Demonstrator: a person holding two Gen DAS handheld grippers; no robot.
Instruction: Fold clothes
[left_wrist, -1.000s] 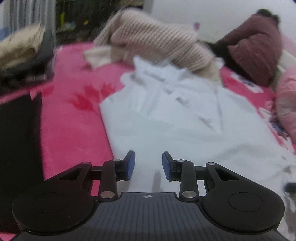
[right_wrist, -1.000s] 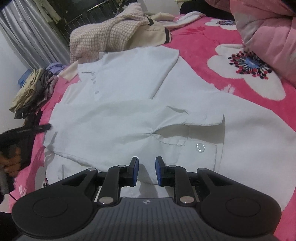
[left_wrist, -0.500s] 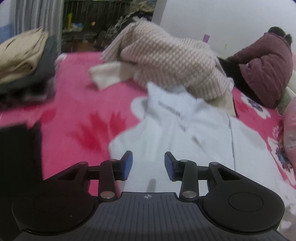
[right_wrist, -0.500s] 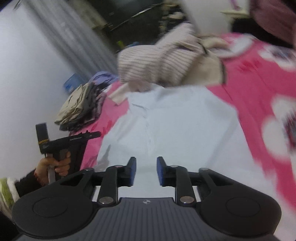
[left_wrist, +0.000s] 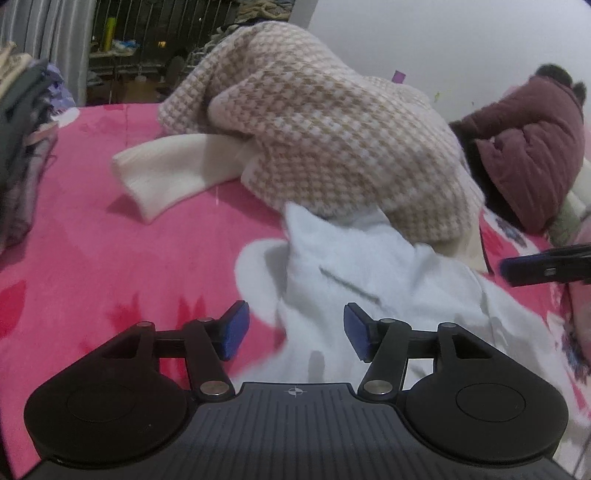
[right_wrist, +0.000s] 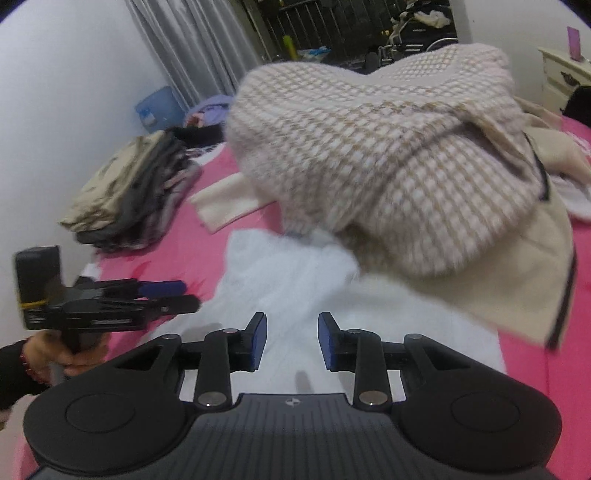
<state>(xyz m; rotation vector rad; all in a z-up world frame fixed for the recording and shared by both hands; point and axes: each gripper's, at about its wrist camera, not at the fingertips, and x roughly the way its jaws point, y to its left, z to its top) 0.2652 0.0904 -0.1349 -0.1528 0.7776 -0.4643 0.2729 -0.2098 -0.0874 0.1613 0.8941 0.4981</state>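
Observation:
A white shirt (left_wrist: 369, 266) lies flat on the pink floral blanket (left_wrist: 110, 266), its collar end tucked against a houndstooth sweater (left_wrist: 314, 129). My left gripper (left_wrist: 295, 334) hovers over the shirt's left shoulder edge. Its jaws are opening and nothing is between the blue pads. My right gripper (right_wrist: 291, 341) hangs over the white shirt (right_wrist: 295, 277) near the collar, jaws apart and empty. In the right wrist view the left gripper (right_wrist: 162, 291) shows at the left, held by a hand (right_wrist: 70, 354). One finger of the right gripper (left_wrist: 543, 266) pokes in at the left wrist view's right edge.
The houndstooth sweater (right_wrist: 388, 155) is heaped just beyond the collar, over a cream sleeve (left_wrist: 166, 173) and a beige garment (right_wrist: 535, 277). A stack of folded clothes (right_wrist: 136, 195) sits at the left bed edge. A maroon jacket (left_wrist: 528, 147) lies far right.
Both grippers have travelled up the shirt towards its collar and the sweater. The left jaws have spread wider. The right view has swung round, bringing the left gripper into it.

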